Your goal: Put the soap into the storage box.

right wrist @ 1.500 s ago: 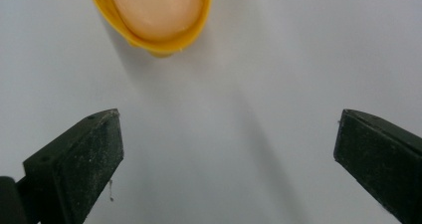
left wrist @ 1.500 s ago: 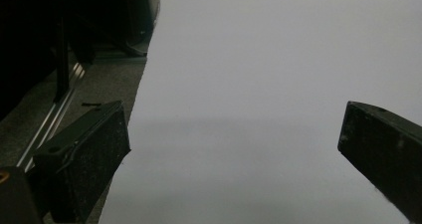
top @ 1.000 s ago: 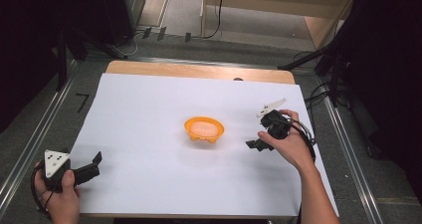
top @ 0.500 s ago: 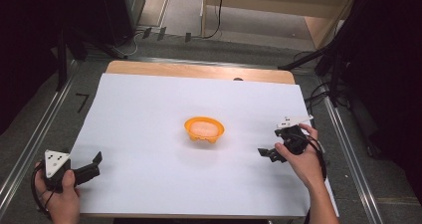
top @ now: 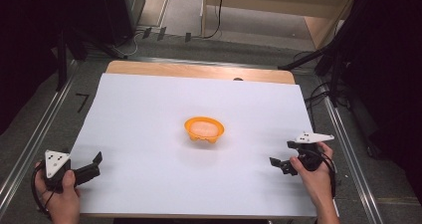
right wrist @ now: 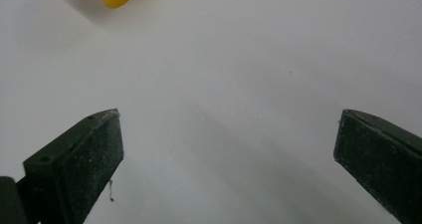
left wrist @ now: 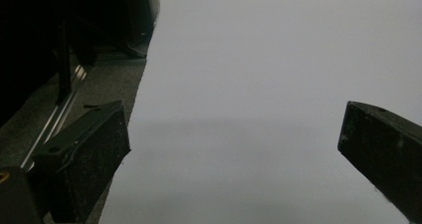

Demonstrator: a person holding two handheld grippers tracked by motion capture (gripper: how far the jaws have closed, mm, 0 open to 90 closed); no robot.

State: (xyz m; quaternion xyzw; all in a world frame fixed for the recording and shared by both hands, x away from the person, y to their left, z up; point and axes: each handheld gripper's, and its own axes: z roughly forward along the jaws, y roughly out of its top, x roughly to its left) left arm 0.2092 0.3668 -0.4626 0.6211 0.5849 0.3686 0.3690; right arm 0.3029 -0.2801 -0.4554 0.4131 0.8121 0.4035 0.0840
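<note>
A white sheet [top: 149, 114] covers most of the table, leaving a strip of bare wood [top: 199, 70] along the far edge. Grey floor, metal rails and dark stands with cables surround it. The orange bowl [top: 204, 129] sits near the middle of the sheet, well apart from both grippers. The left gripper [top: 92, 165] rests at the near left corner, jaws wide and empty. The right gripper [top: 279, 156] sits at the near right, jaws likewise spread wide with nothing between them
</note>
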